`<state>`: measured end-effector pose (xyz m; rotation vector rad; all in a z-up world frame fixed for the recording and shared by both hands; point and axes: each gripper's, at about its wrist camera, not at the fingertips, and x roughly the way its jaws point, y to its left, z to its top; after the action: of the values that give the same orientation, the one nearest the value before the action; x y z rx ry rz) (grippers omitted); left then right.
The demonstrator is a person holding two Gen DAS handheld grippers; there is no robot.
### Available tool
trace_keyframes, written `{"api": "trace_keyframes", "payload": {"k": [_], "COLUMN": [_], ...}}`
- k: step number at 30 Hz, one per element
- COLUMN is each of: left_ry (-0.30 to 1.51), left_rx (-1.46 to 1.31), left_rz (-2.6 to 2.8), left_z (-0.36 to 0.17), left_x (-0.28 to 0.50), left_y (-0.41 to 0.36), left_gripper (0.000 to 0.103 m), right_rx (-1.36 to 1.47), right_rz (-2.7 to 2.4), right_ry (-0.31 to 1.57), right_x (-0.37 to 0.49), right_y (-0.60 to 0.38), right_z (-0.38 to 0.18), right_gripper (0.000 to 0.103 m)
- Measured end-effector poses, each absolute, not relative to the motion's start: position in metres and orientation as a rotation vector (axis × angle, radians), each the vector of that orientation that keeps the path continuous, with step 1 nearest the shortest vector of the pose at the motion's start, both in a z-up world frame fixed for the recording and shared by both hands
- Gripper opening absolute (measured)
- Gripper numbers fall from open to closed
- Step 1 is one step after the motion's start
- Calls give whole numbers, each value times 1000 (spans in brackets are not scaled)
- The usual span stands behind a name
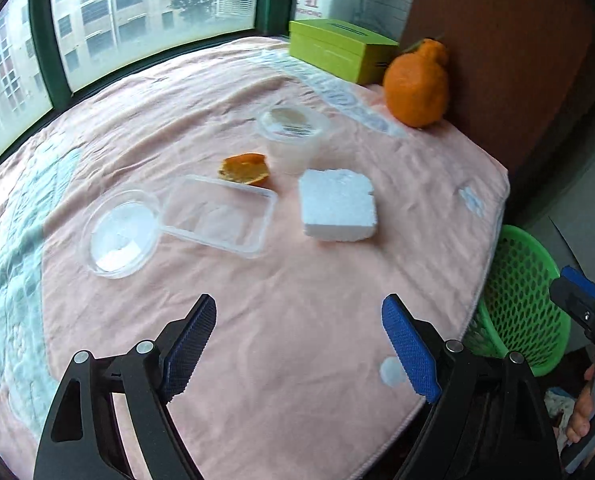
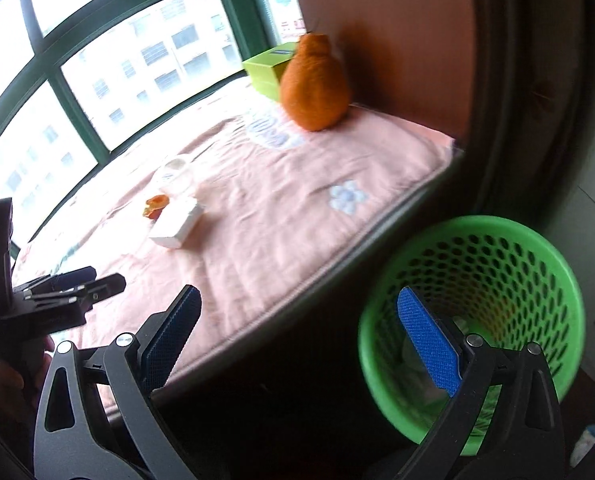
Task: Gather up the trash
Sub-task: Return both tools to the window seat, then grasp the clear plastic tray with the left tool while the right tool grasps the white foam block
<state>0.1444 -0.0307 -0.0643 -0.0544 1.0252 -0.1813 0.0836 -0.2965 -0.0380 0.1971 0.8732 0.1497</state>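
Note:
On the pink cloth lie a white foam block (image 1: 337, 204), an orange peel (image 1: 244, 168), a clear rectangular tray (image 1: 217, 216), a round clear lid (image 1: 119, 234) and a clear plastic cup (image 1: 291, 130). My left gripper (image 1: 299, 320) is open and empty above the cloth, short of them. A green mesh basket (image 2: 497, 280) stands on the floor at the table's right edge. My right gripper (image 2: 297, 320) is open and empty, beside and above the basket; something clear lies in the basket's bottom. The foam block (image 2: 175, 226) and peel (image 2: 156, 204) show in the right wrist view.
A whole orange fruit (image 1: 417, 84) and a lime-green box (image 1: 337, 54) stand at the back right by a brown wall. Windows run along the far side. The table edge (image 2: 317, 276) drops off by the basket.

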Motion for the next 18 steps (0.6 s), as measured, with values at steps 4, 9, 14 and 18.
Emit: {"api": "trace_keyframes", "payload": {"k": [4,9,14,18], "left_ry": [1045,1069,1098,1115], "left_rx": [-137,-240,-301,-341], "left_rz": [-114,-41,-4,-2], "left_z": [-69,-79,-92,-100], "left_x": [163,187,210,222], "left_y": [0,24,30,31], "left_gripper": [71,66,62,57], "right_rx": [184,171,162,161], "right_rz": [187,216,227,226], "right_ry": [879,889,897,905], "right_x": [95,102,108,114], "right_y": [-275,-257,-250,-248], "right_z": [-39,-40,-43,-46], "right_gripper": [98,98,98,97]}}
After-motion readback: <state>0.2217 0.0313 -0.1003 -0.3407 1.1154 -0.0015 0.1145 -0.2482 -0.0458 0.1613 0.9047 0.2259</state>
